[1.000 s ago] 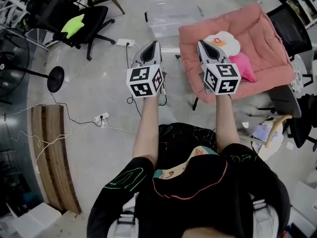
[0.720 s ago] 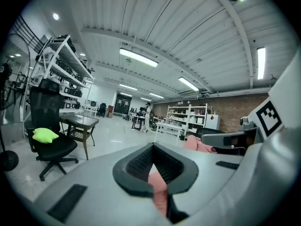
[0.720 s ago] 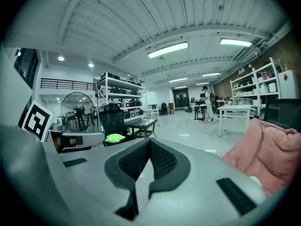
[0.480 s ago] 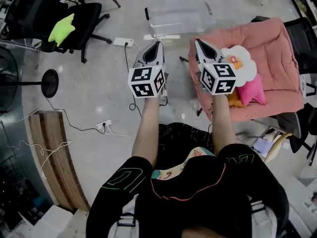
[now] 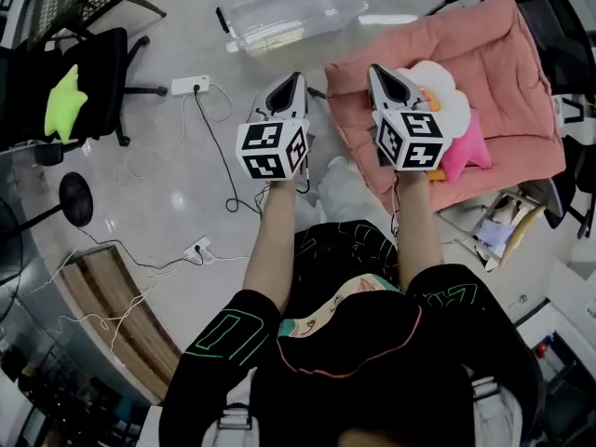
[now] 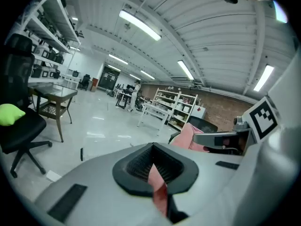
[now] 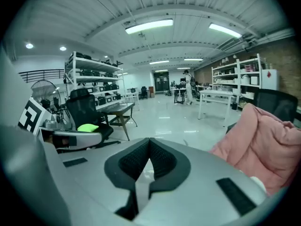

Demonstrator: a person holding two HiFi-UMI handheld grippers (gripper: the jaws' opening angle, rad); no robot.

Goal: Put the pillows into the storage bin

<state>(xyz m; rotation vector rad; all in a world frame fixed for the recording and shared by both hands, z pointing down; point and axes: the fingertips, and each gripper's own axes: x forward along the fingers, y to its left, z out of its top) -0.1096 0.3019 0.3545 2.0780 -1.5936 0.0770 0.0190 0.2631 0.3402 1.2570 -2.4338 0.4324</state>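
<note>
Nearest: a person in a black top, both forearms held out side by side over the grey floor (image 5: pixel 168 166).

Left tool (image 5: pixel 296 78): jaws pressed together, nothing between them (the left gripper view shows the black pads meeting at the tip (image 6: pixel 152 146)). It hangs over bare floor, just beside the edge of the pink cushion (image 5: pixel 503 73).

Right tool (image 5: pixel 374 68): jaws likewise closed and empty, as seen in its own view (image 7: pixel 149 140). Its tip sits over the near left part of the pink cushion.

Pillows: the white cloud pillow (image 5: pixel 445 89) lies on the pink cushion, just right of the right tool. The pink star pillow (image 5: pixel 466 152) lies against it on the near side, also on the cushion. The cushion's folded wall fills the right of the right gripper view (image 7: pixel 265 140).

Farther: the clear storage bin (image 5: pixel 289 7) stands on the floor beyond the left tool, apart from the cushion's far left corner. A white power strip (image 5: pixel 189 85) lies left of it, cable trailing.

Far left: a black office chair (image 5: pixel 88 82) carries a green star pillow (image 5: pixel 63 102), well apart from the bin.
</note>
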